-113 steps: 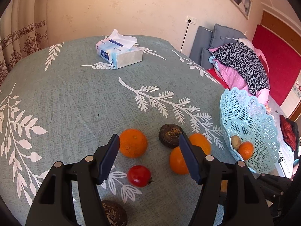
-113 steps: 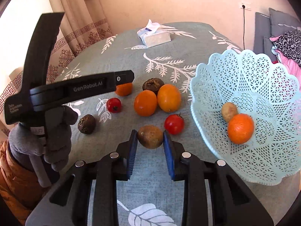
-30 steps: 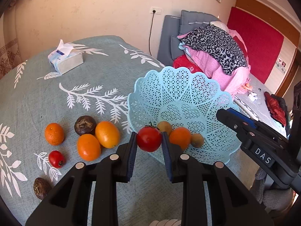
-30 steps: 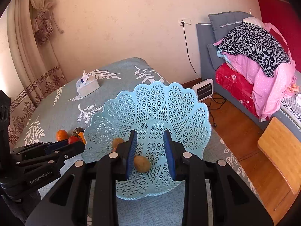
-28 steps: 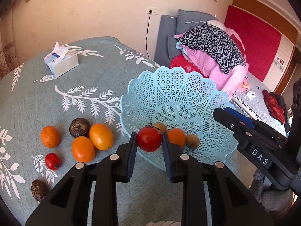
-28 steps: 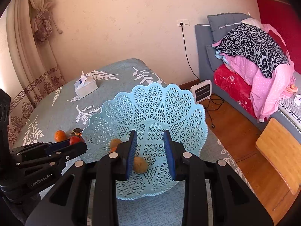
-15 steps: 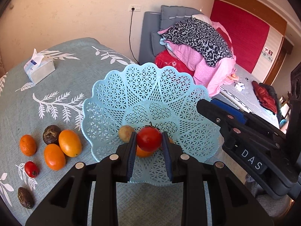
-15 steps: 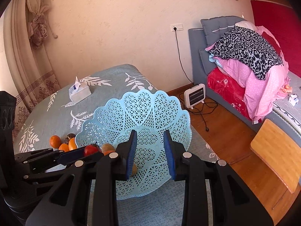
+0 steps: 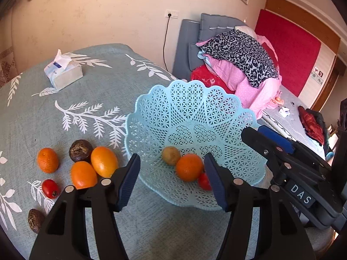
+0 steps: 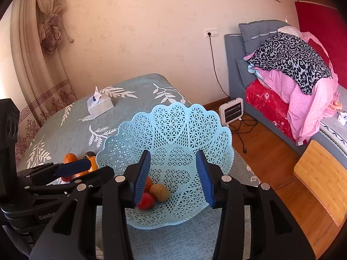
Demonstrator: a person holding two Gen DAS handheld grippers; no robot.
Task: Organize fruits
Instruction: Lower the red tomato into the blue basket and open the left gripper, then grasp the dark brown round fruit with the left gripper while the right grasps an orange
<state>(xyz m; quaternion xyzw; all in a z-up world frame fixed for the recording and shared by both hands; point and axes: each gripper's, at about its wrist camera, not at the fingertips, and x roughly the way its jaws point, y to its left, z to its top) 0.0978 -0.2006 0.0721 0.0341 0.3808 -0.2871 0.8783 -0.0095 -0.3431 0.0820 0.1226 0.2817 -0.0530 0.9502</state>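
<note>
Both jaws gaping, holding nothing; left gripper hangs over the basket where a tomato sits.

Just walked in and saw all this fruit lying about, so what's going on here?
A person with a gripper in each hand is sorting fruit into the blue lattice basket. Both the left gripper and the right gripper are open and empty over it. Inside lie an orange, a red tomato and brownish fruit. Three orange fruits, a small tomato and two dark fruits wait on the tablecloth.
</note>
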